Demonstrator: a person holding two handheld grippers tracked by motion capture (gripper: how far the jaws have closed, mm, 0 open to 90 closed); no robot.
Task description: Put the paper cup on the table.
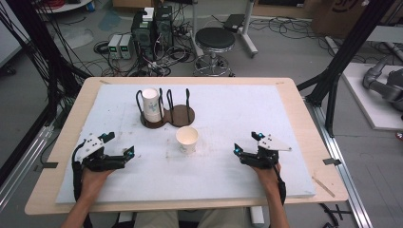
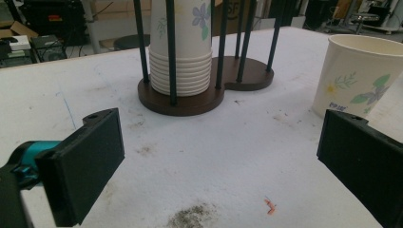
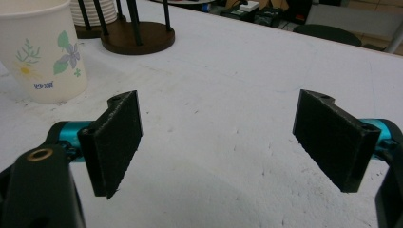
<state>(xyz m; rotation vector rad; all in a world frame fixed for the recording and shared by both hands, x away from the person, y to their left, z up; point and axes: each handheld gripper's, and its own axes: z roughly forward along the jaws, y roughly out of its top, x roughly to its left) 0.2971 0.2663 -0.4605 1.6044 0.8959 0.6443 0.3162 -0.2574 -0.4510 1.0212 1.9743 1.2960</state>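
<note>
- White foam sheeting (image 1: pixel 237 109) is covering the table, and a single paper cup (image 1: pixel 187 139) is standing upright on it, between the two grippers and just in front of the wooden cup holder (image 1: pixel 167 116).
- A stack of cups (image 1: pixel 151 105) is sitting in the holder's left ring of rods; the right ring is standing empty.
- Left gripper (image 1: pixel 119 145) is resting near the table's front edge with its jaws spread wide, holding nothing; in its own view the loose cup (image 2: pixel 363 78) is showing just beyond the right-hand jaw.
- Right gripper (image 1: pixel 247 144) is likewise lying low with its jaws apart and empty, the cup (image 3: pixel 43 54) standing well off to its left.
- Judging the risks: the cup is looking light and thin-walled, so a hard squeeze is likely to crush its rim, and a sideways nudge from one jaw could tip it over.
- Carrying it to the holder, the cup could catch on the upright rods (image 2: pixel 171 47) and drag the base along.
</note>
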